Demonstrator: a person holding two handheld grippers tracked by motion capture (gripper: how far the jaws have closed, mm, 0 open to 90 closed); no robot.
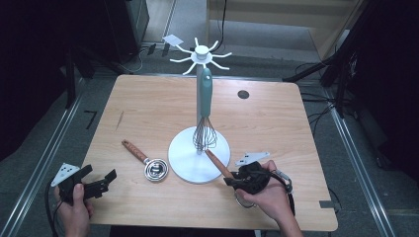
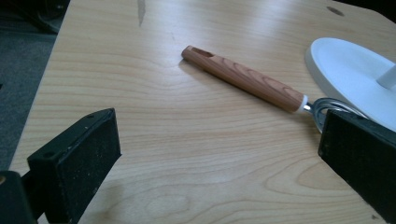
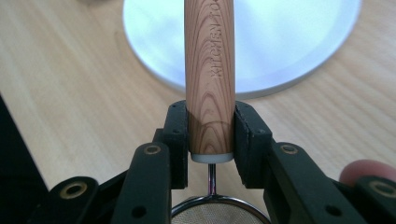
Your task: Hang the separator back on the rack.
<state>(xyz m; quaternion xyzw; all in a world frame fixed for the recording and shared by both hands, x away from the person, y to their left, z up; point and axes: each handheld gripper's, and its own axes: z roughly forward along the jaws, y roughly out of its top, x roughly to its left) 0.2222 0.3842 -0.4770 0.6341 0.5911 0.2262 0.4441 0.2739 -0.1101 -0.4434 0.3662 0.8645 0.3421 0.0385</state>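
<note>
- Centrally, a white utensil stand [image 1: 198, 157] rests on the wooden table [image 1: 148, 103]; a teal-handled whisk [image 1: 205, 111] hangs from one of the hooks at its top, wires down over the round base
- Right gripper [image 1: 236, 180]: near the table's front edge, just right of the stand's base; its two black pads [image 3: 176, 135] pinch the wood-grain handle of a small strainer [image 3: 209, 79] at the end nearest the white collar
- Strainer: its handle points away from the gripper toward and over the base rim, as the right gripper view shows; a thin wire neck and the rim of the mesh bowl lie below the pads, close to the camera
- Left gripper [image 1: 99, 180]: at the table's front left corner, jaws spread wide with nothing between them
- Second utensil [image 1: 143, 159]: a wooden-handled tool lies flat on the table between the left gripper and the stand, its metal head just beside the base; in the left gripper view its handle [image 2: 243, 79] lies apart from both pads
</note>
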